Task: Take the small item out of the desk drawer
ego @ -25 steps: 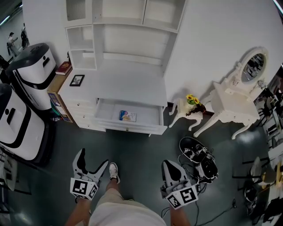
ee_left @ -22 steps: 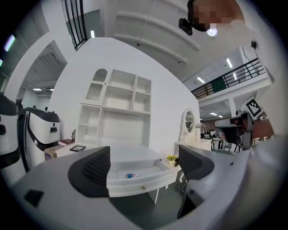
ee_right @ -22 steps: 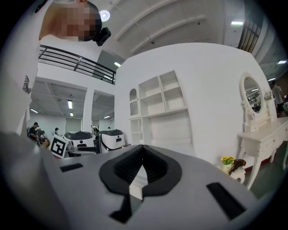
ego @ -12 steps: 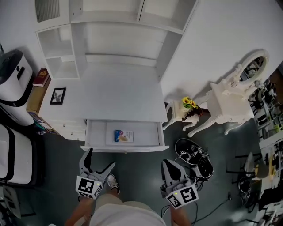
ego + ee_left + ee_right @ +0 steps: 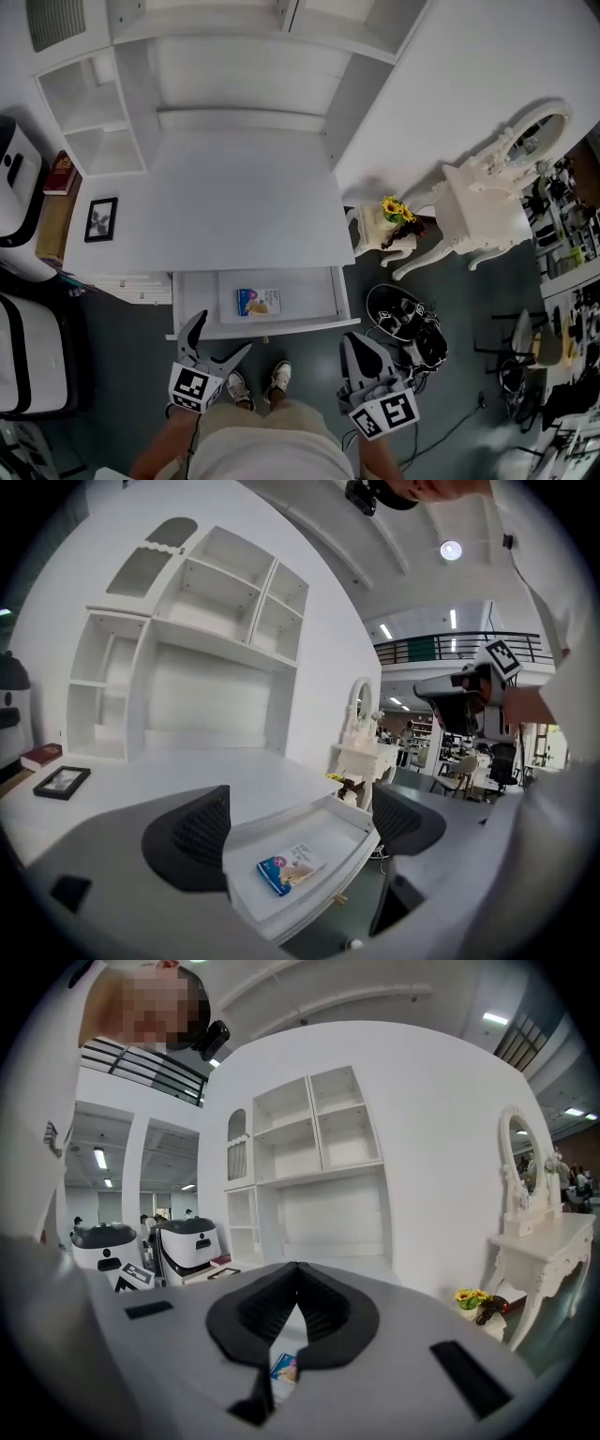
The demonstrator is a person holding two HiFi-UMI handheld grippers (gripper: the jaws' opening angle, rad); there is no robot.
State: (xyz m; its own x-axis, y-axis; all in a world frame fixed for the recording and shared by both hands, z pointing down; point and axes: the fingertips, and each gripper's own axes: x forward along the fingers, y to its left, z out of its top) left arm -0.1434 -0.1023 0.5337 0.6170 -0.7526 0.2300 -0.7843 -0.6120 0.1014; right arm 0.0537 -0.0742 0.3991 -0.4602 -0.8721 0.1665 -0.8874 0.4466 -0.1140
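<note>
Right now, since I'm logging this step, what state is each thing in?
Drawer: open.
Packet: flat in the drawer, untouched.
Left gripper: jaws apart, empty.
Right gripper: jaws together, empty.
Frame: flat on the desk.

Shows a shallow white desk drawer (image 5: 192,302) pulled open at the lower centre of the head view. Holds a small flat blue-and-pale packet (image 5: 258,302), possibly a card or booklet, lying flat near the middle of the floor, clear of the walls.
</note>
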